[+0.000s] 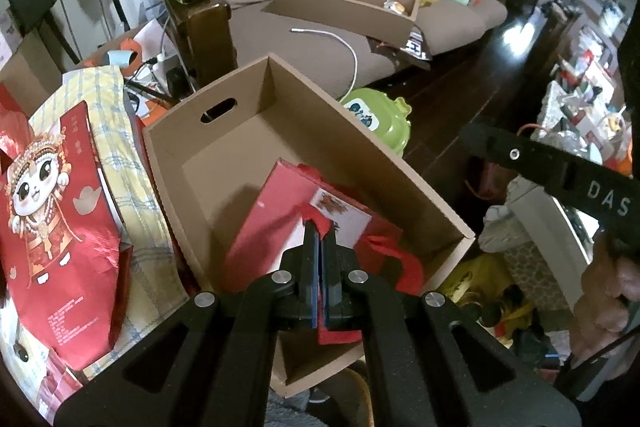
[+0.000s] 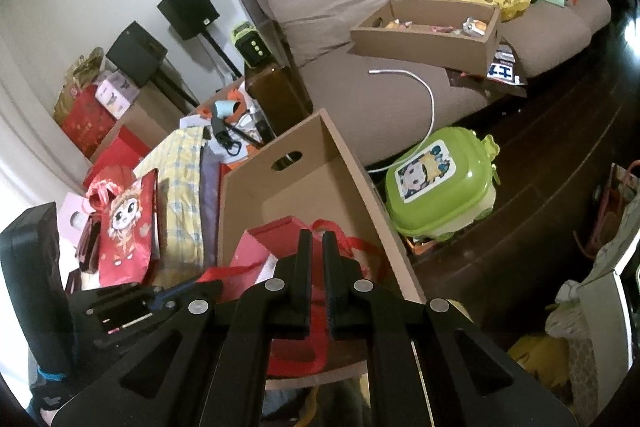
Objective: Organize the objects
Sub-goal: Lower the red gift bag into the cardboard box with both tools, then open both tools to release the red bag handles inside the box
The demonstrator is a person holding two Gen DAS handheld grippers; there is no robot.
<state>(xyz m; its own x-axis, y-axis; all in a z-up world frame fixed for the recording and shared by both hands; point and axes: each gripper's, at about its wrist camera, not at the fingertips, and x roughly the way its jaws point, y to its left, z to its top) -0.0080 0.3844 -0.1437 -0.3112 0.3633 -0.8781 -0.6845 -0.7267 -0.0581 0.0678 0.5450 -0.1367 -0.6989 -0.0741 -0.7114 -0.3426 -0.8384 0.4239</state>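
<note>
In the left wrist view, a red cartoon bag [image 1: 60, 211] lies flat at the left edge on top of a yellow checked cloth [image 1: 116, 131]. Just right of it, in the middle of the frame, stands an open cardboard box [image 1: 224, 155] with a slot handle in its far wall. A red gift bag [image 1: 272, 211] with a white card on its face lies inside the box, in the lower centre. The left gripper [image 1: 320, 231] is clenched on the bag's red ribbon handle, its fingers pressed together with the ribbon between them. Behind the box, in the upper centre, a brown sofa [image 1: 320, 67] carries a white cable [image 1: 344, 47] and a second cardboard box [image 1: 348, 3] with small items inside. A green toy case [image 1: 380, 115] sits on the dark floor just past the right wall of the near box. At the right edge the right gripper [image 1: 472, 143] reaches in from the side; whether it is closed cannot be told from this view.

In the right wrist view, the right gripper [image 2: 317, 239] hangs over the near end of the box with a narrow gap between its fingers, gripping nothing, the red gift bag [image 2: 276, 235] lying beneath it.
</note>
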